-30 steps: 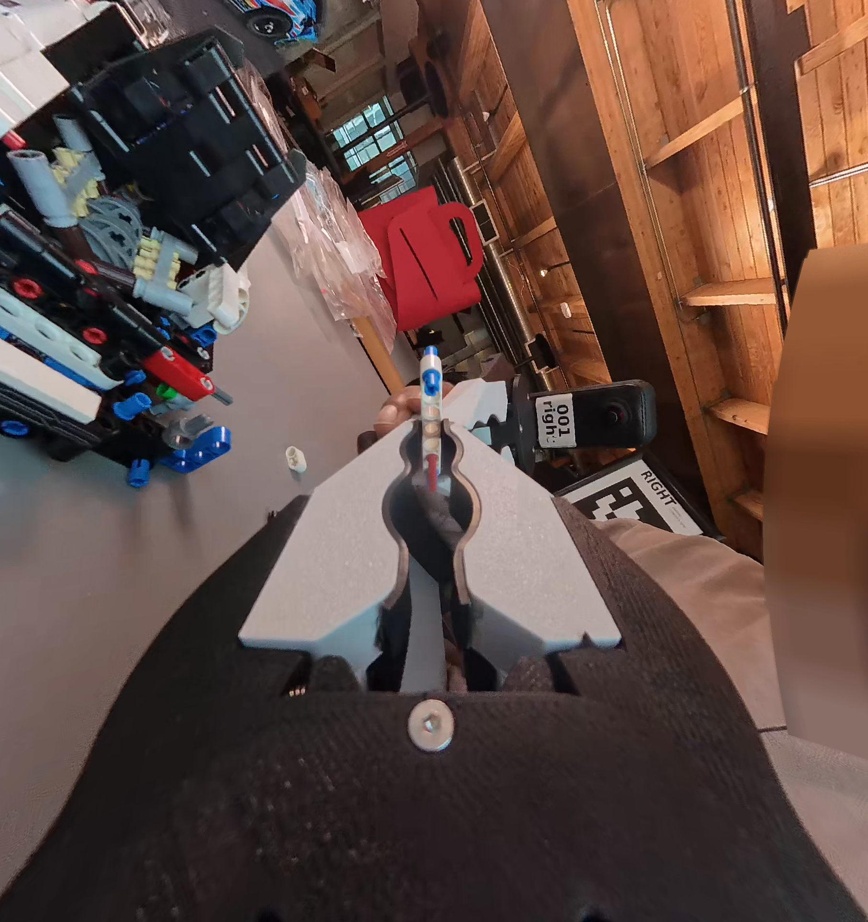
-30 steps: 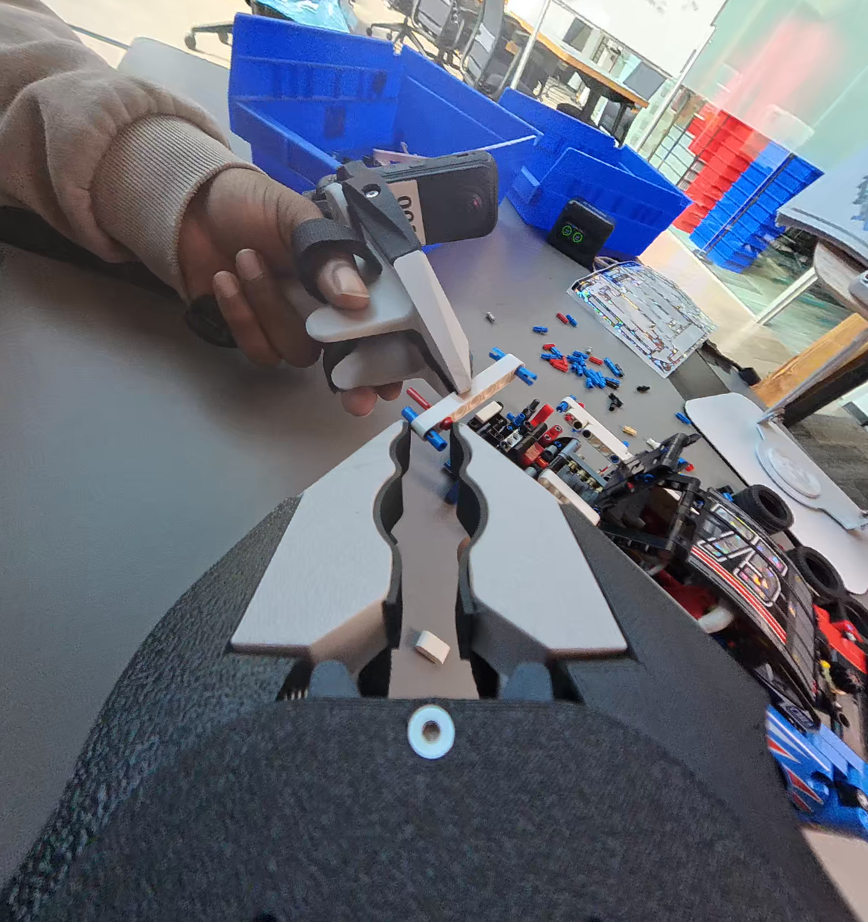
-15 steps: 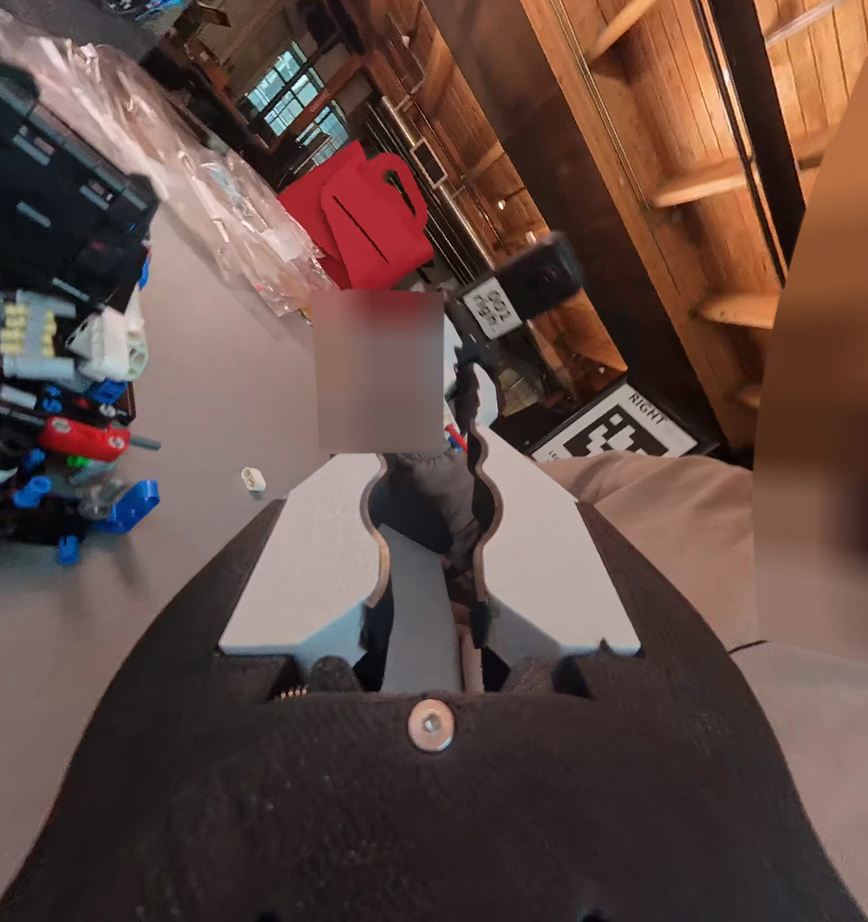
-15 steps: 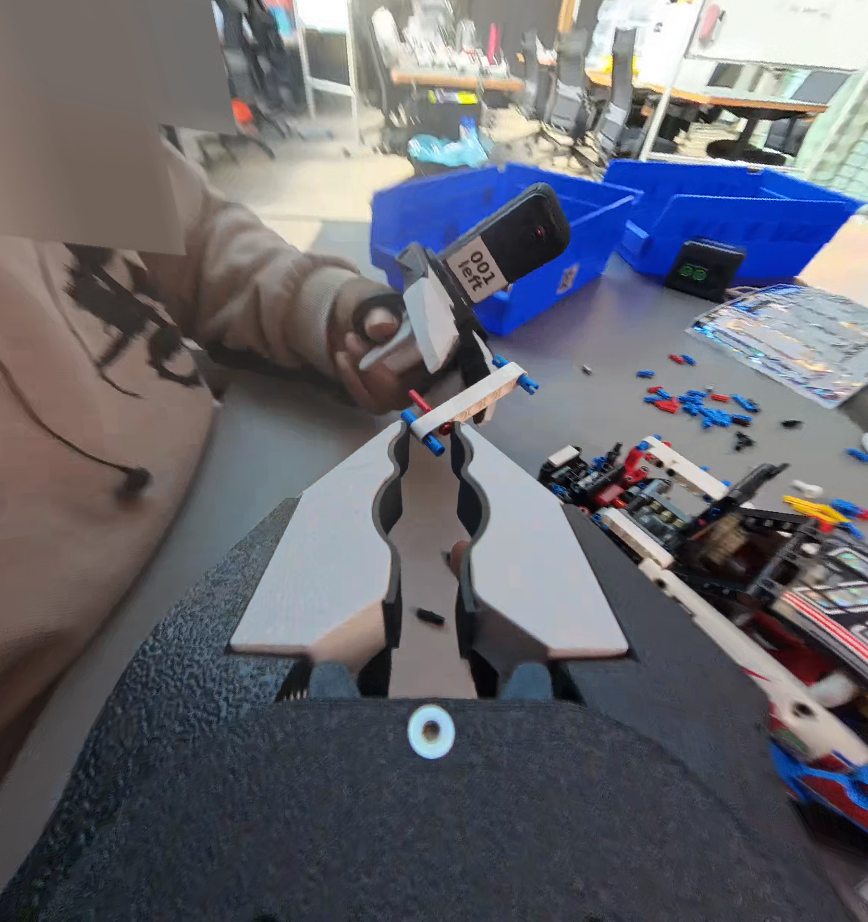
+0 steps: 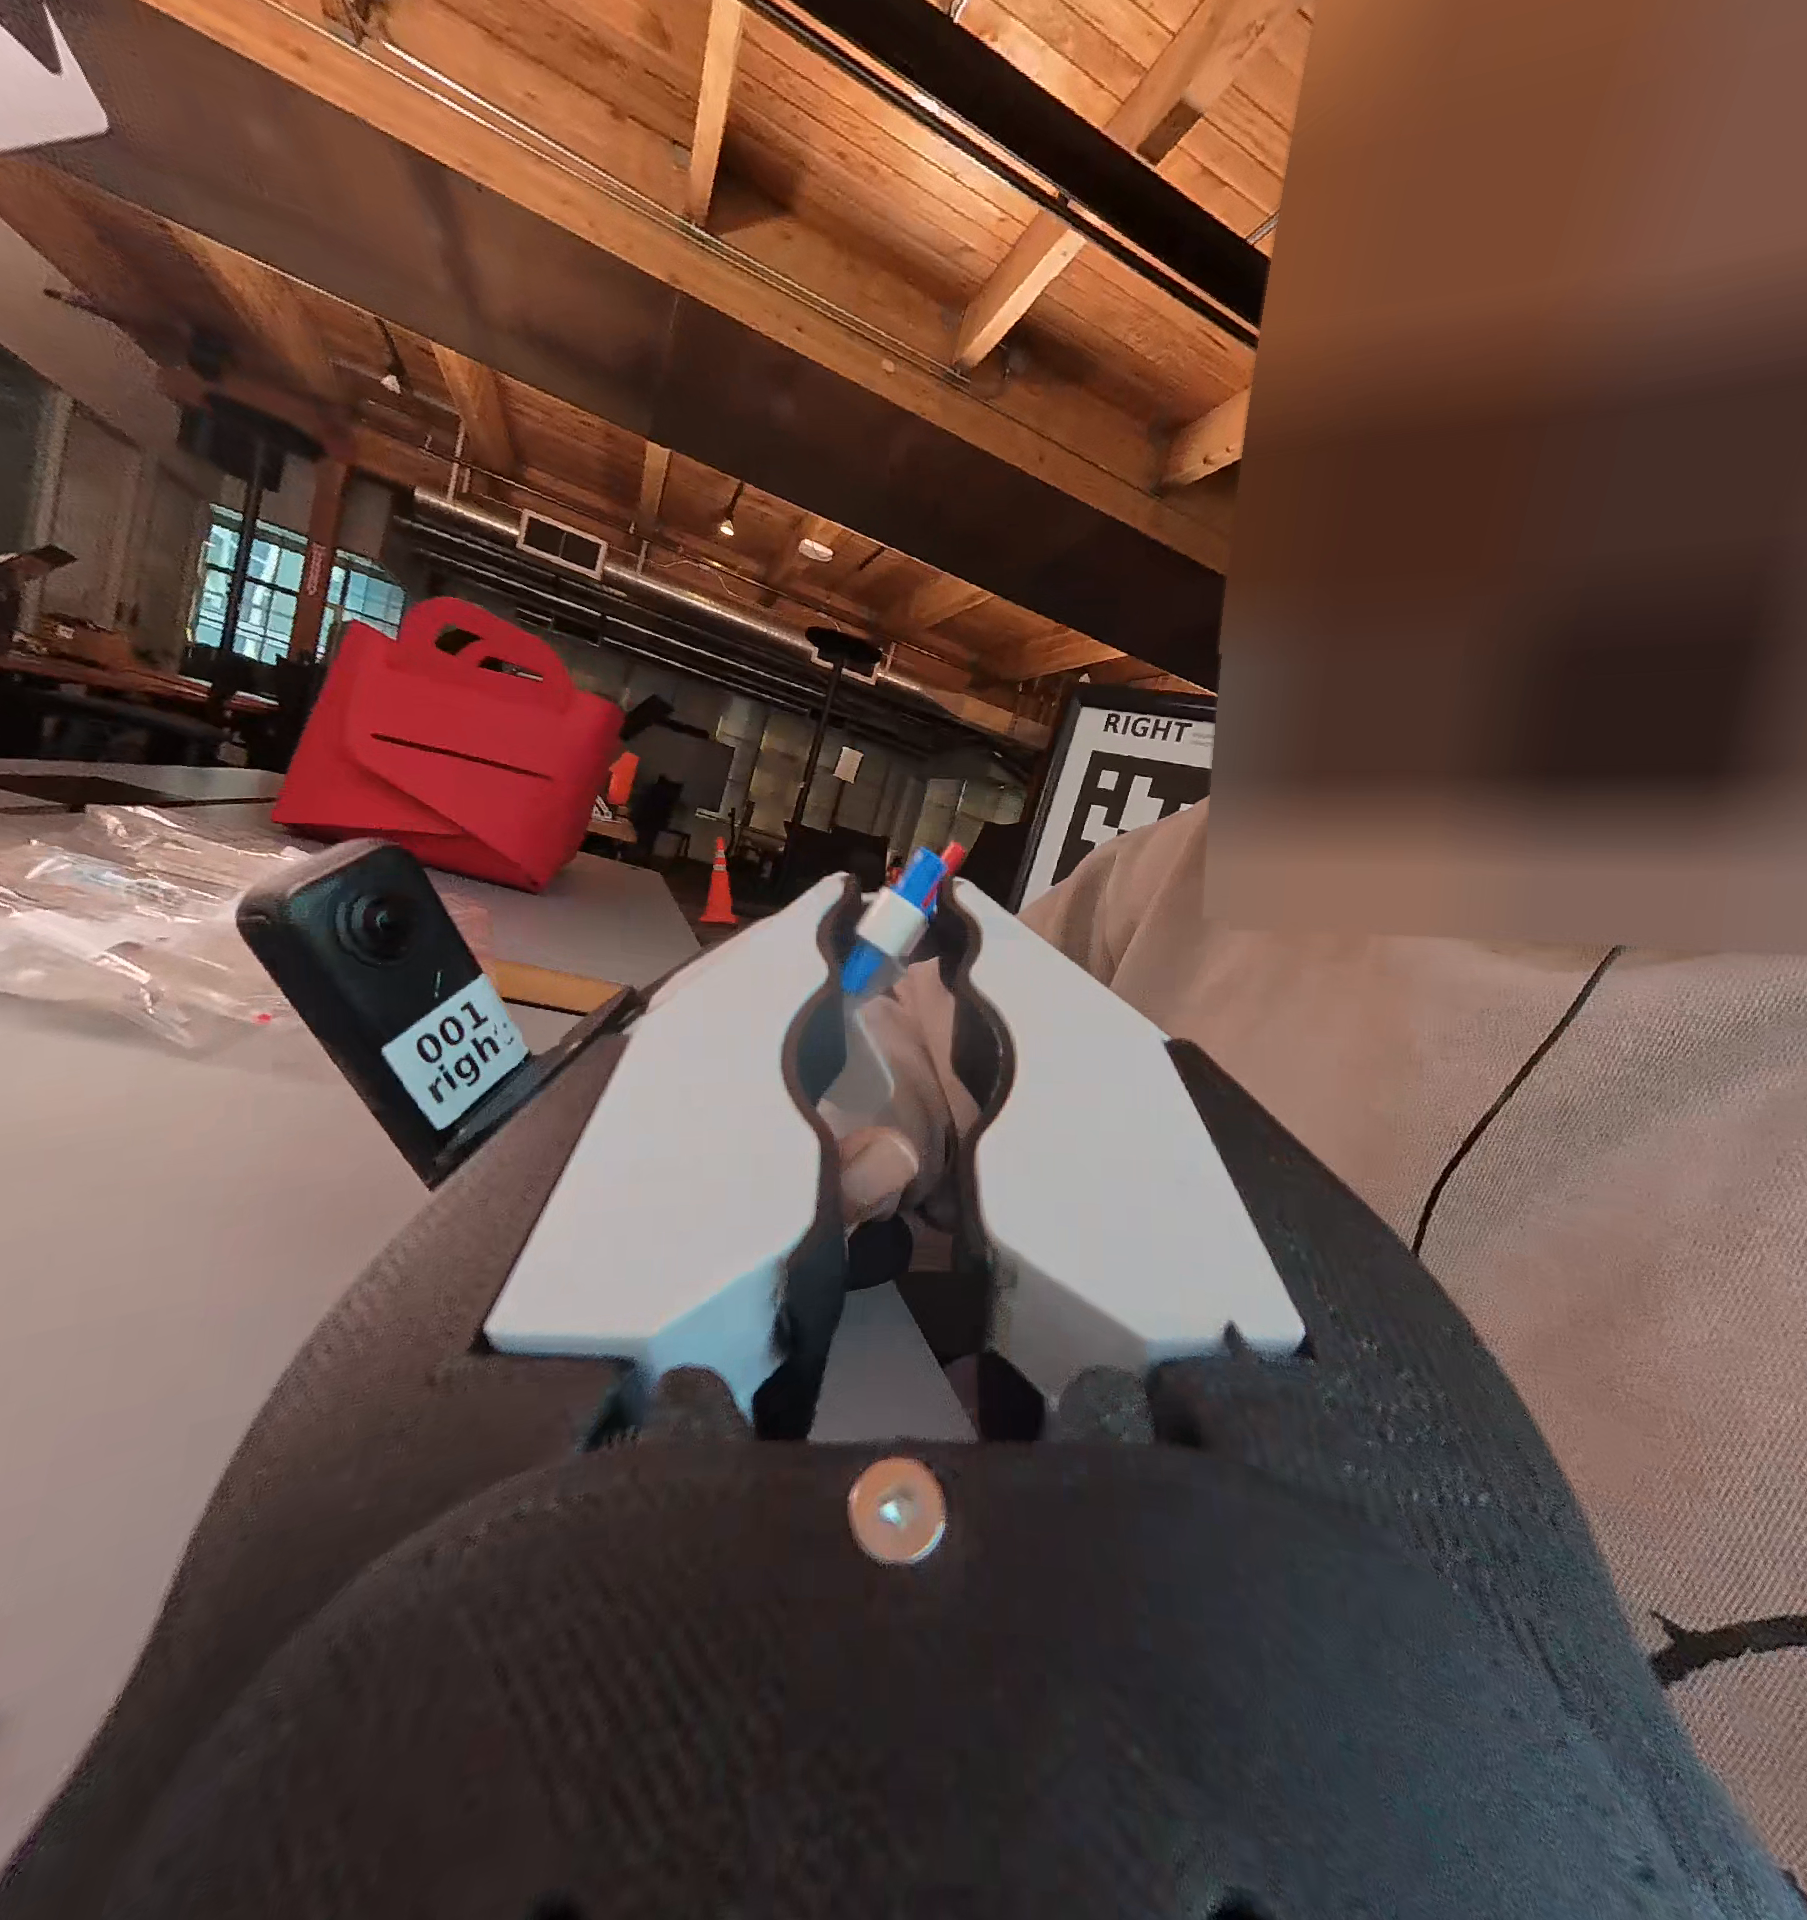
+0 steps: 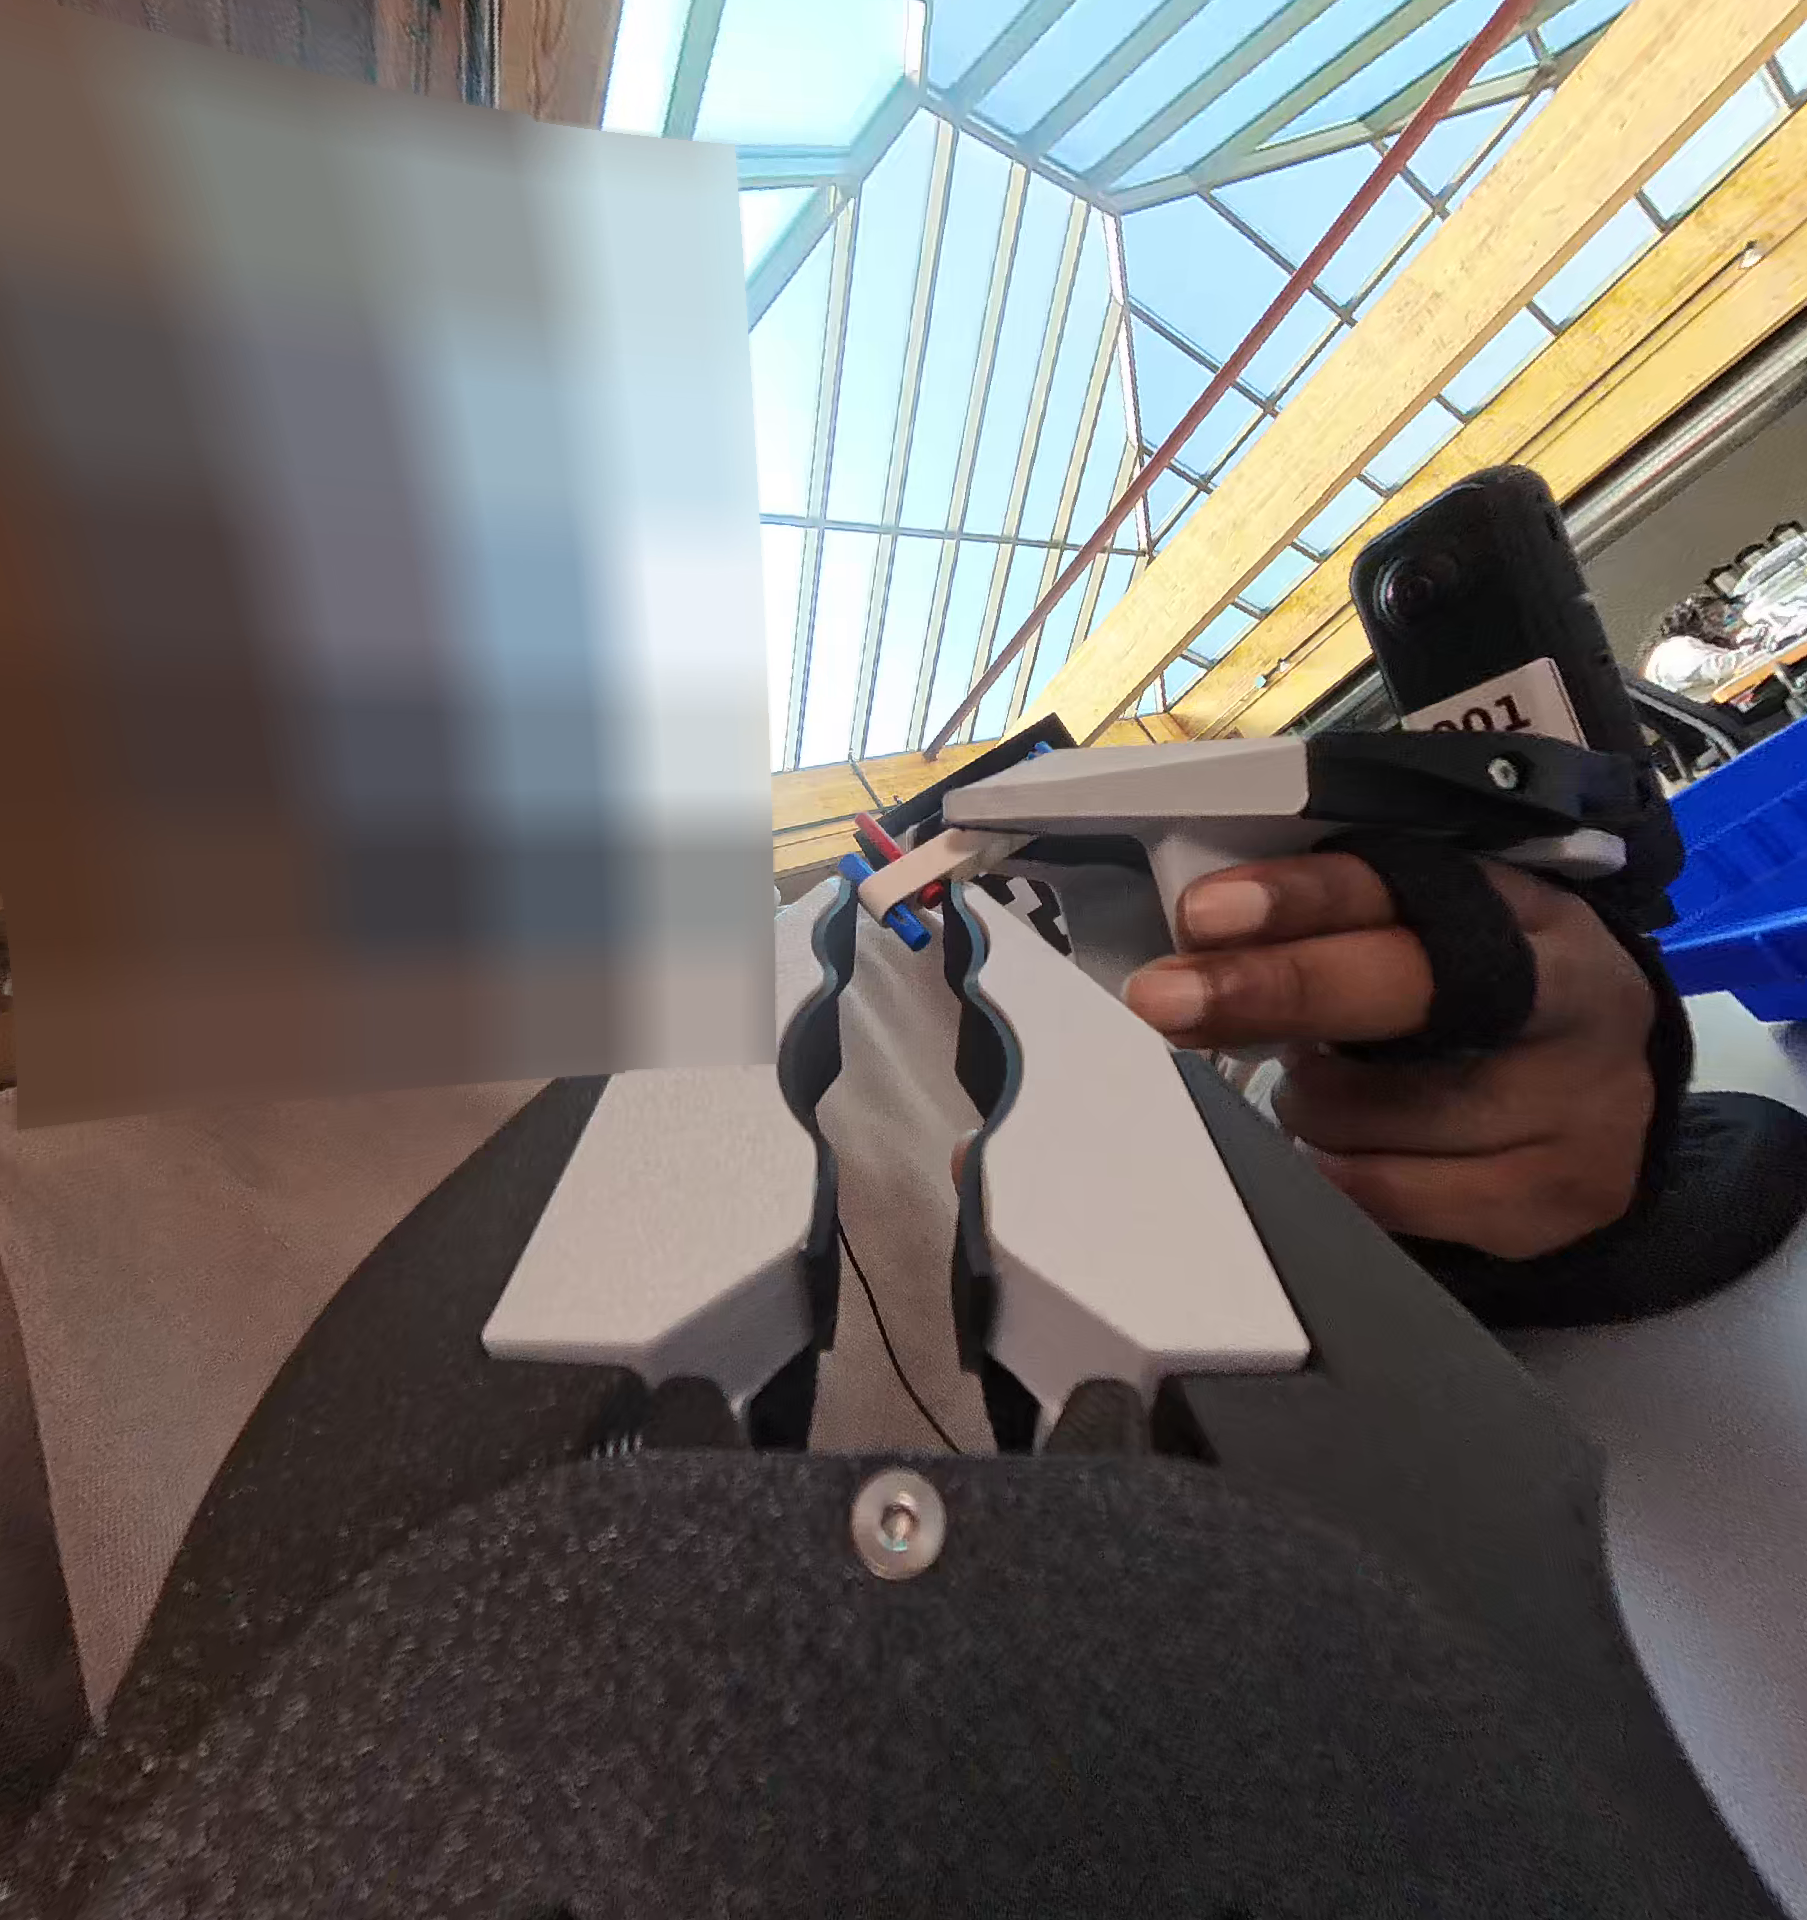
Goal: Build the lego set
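Note:
My left gripper [image 5: 901, 894] is shut on a short white lego beam [image 5: 892, 920] that carries blue pins and a red pin, and holds it up in the air in front of the person's chest. In the right wrist view the left gripper [image 6: 946, 821] comes in level from the right, with the beam [image 6: 914, 868] sticking out of its tips. My right gripper [image 6: 899, 894] points up under the beam's free end. Its jaws stand a little apart on either side of a blue pin [image 6: 907, 925], and I see no contact. The lego car is out of view.
The person's beige sweater [image 5: 1501, 1195] fills the space behind both grippers. A hand [image 6: 1398, 987] holds the left gripper above the grey table [image 5: 151, 1247]. A red bag [image 5: 442, 758] and clear plastic bags [image 5: 99, 904] lie far back. A blue bin [image 6: 1772, 883] stands at the right. My left and right fingertips are right by each other.
Both grippers have lifted off the table and tilted up towards the person, so the car and loose parts have left both views. The beam stays in the left gripper, with the right gripper at its end.

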`<state>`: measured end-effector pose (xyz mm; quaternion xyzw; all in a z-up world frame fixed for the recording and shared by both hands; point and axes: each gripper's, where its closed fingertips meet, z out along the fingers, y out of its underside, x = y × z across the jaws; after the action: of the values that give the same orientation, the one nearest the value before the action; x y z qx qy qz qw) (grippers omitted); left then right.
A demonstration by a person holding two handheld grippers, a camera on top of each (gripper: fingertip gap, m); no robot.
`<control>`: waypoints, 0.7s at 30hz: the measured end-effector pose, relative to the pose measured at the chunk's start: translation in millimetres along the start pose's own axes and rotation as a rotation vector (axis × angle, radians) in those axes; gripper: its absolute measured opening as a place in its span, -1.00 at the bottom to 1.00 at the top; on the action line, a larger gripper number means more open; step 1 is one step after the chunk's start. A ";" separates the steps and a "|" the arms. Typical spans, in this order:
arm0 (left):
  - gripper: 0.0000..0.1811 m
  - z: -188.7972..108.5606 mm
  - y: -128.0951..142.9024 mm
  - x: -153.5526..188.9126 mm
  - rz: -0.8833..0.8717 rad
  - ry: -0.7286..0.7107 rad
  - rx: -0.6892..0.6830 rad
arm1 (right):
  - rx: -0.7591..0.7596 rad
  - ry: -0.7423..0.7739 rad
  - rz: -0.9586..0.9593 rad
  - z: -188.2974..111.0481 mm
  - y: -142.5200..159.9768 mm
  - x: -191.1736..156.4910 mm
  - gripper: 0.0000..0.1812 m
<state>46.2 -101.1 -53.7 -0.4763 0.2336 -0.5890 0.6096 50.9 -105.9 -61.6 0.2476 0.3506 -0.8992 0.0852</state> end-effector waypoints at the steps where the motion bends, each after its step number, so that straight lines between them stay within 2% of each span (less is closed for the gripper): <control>1: -0.91 -1.3 -0.8 0.6 0.005 -0.001 0.000 | 0.002 0.000 0.011 -0.5 0.9 1.7 -0.85; 4: -0.91 -8.3 1.0 -9.7 -0.017 -0.057 -0.037 | -0.001 0.059 0.018 -7.3 -1.9 12.0 -0.84; 6: -0.91 -18.6 0.1 -27.5 -0.064 -0.153 -0.058 | -0.043 0.221 -0.092 -21.4 -9.2 29.5 -0.85; 10: -0.92 -39.3 14.8 -61.8 -0.248 -0.323 -0.136 | -0.339 0.620 -0.569 -49.1 -11.2 56.0 -0.67; 12: -0.92 -42.4 25.1 -69.5 -0.315 -0.353 -0.160 | -0.453 0.748 -0.719 -54.5 -9.1 67.3 -0.70; 14: -0.92 -41.5 32.7 -73.0 -0.335 -0.365 -0.180 | -0.542 0.838 -0.753 -59.9 -1.4 81.0 -0.83; 15: -0.92 -40.9 34.8 -73.8 -0.335 -0.368 -0.188 | -0.543 0.840 -0.749 -59.4 1.5 82.6 -0.91; 17: -0.92 -39.5 30.8 -72.0 -0.299 -0.361 -0.174 | -0.455 0.819 -0.711 -57.4 -2.6 80.6 -0.93; 21: -0.77 -30.9 13.9 -58.4 -0.135 -0.319 -0.097 | -0.162 0.688 -0.530 -43.2 -18.2 67.3 -0.95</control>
<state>15.4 -57.7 -95.3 -0.6071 0.1296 -0.5335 0.5745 3.6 -62.0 -112.2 0.4267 0.4794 -0.7246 -0.2510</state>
